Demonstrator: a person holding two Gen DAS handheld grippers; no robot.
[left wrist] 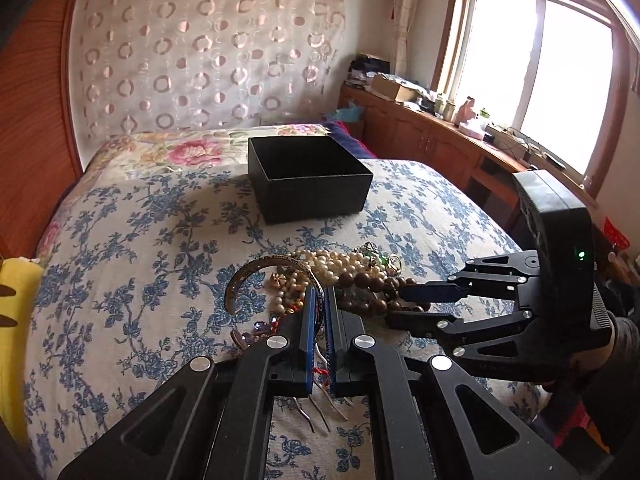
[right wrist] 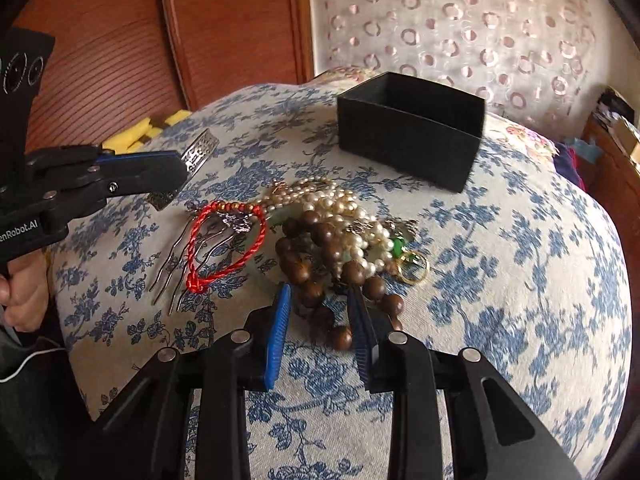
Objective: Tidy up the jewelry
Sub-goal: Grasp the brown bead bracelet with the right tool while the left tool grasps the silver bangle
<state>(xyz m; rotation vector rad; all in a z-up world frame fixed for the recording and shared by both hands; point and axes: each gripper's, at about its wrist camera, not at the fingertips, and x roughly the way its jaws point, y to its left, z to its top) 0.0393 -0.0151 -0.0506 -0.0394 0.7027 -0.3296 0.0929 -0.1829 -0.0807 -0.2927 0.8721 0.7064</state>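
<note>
Pinching the metal cuff bangle (left wrist: 256, 276) between nearly closed jaws, your left gripper (left wrist: 319, 312) has the first piece in hand; its open C faces down-left, and it stands on edge over the quilt (left wrist: 120, 240), so next carry it to the empty black box (left wrist: 308, 178). Through the right wrist view, your right gripper (right wrist: 320, 320) spreads its jaws around the wooden bead strand (right wrist: 320, 256), which runs toward you from the pearl necklace (right wrist: 340, 208) pile; close on it.

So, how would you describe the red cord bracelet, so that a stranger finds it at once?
On the blue-flowered bed cover, in front of the black box, lies a heap of jewelry. The red cord bracelet is at the heap's left edge, looped over a metal hair comb. It alone is bright red twisted cord; the neighbours are beads.
</note>
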